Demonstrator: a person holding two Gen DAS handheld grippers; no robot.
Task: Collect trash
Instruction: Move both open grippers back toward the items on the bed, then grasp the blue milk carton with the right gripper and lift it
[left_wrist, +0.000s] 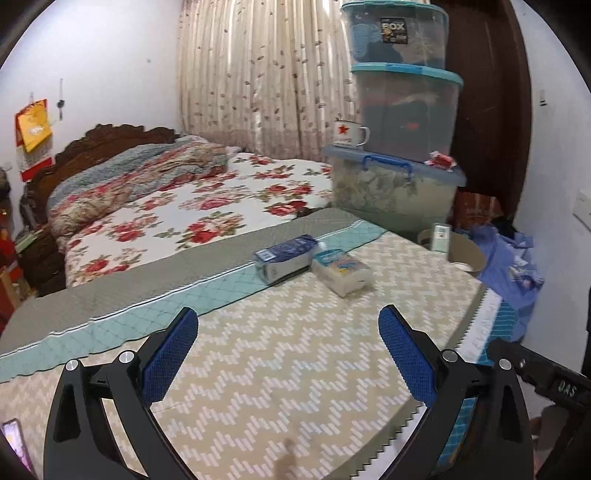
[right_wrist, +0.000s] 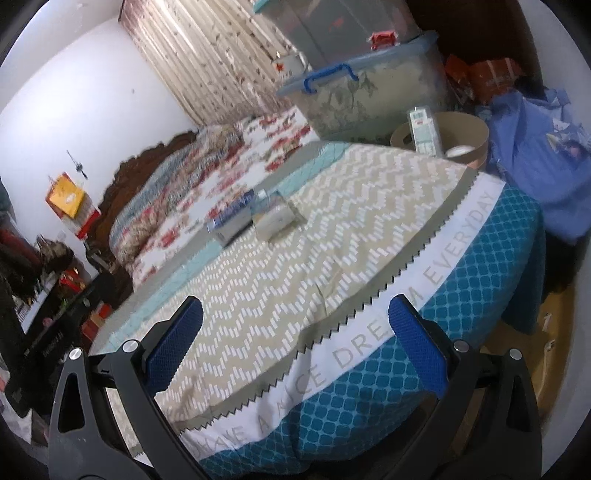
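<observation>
**A:** Left wrist view: left gripper (left_wrist: 288, 350) wide open, nothing between the blue pads (left_wrist: 170, 354). It hangs over the zigzag quilt (left_wrist: 288, 387). Right?

**B:** Same. Right gripper (right_wrist: 295, 347) spread wide, empty, over the quilt's edge where the printed band runs.

**A:** Trash candidates sit at 12 o'clock from my fingers: blue carton (left_wrist: 286, 258) lying on its side, and touching it at its 3 o'clock, a white pack (left_wrist: 341, 271) in printed film.

**B:** I see both at about 11 o'clock, well apart from my fingers: carton (right_wrist: 232, 218), pack (right_wrist: 275, 218). Blurred here, can't read labels.

**A:** Handling guess: carton is light card, probably empty, crushes if squeezed hard. Take it across the short width, mid-body, with a light pinch.

**B:** Pack looks soft and slick; film may slide on the pads. Grip across the narrow sides, low, so it doesn't squirt out.

**A:** Both rest on soft bedding, so pushing down will sink them. Come in shallow.

**B:** Drop point is likely the round bin (right_wrist: 476, 136) beyond the quilt's far corner, at my 1 o'clock. A flat box stands in it already.

**A:** Bin (left_wrist: 476, 254) at my 2 o'clock, beside the stacked tubs (left_wrist: 395, 184). Carton nearer me, I'd take it.
</observation>
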